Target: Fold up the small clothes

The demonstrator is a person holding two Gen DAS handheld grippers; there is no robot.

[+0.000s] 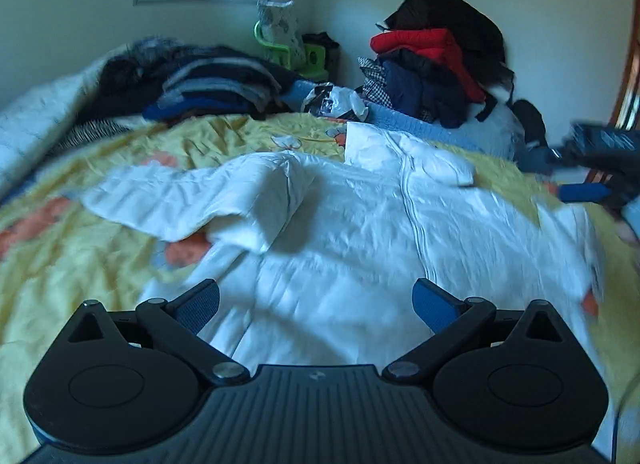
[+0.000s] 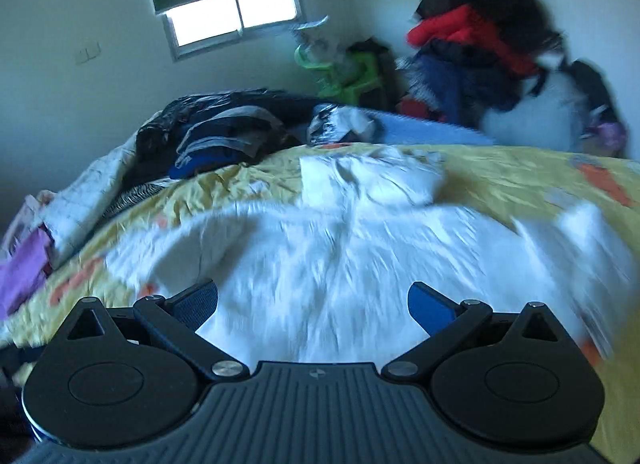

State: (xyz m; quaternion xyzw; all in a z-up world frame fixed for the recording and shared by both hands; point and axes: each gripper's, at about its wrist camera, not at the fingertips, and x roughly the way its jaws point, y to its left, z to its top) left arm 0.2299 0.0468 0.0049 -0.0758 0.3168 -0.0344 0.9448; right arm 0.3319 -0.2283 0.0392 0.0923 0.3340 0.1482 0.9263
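Observation:
A small white zip-front garment [image 1: 352,224] lies spread on the yellow patterned bedspread [image 1: 80,272], its zip running up the middle and one sleeve [image 1: 168,200] stretched out to the left. My left gripper [image 1: 316,306] hovers over the garment's near hem, open, nothing between its blue pads. In the right wrist view the same white garment [image 2: 340,248] appears blurred by motion. My right gripper [image 2: 312,306] hangs above it, open and empty. The right gripper also shows at the right edge of the left wrist view as a dark blurred shape [image 1: 600,168].
A stack of folded dark and striped clothes [image 1: 216,88] sits at the far left of the bed. A heap of red, navy and black coats [image 1: 436,60] stands against the far wall. A crumpled plastic bag [image 1: 336,100] lies between them. Purple cloth [image 2: 24,268] lies at the bed's left edge.

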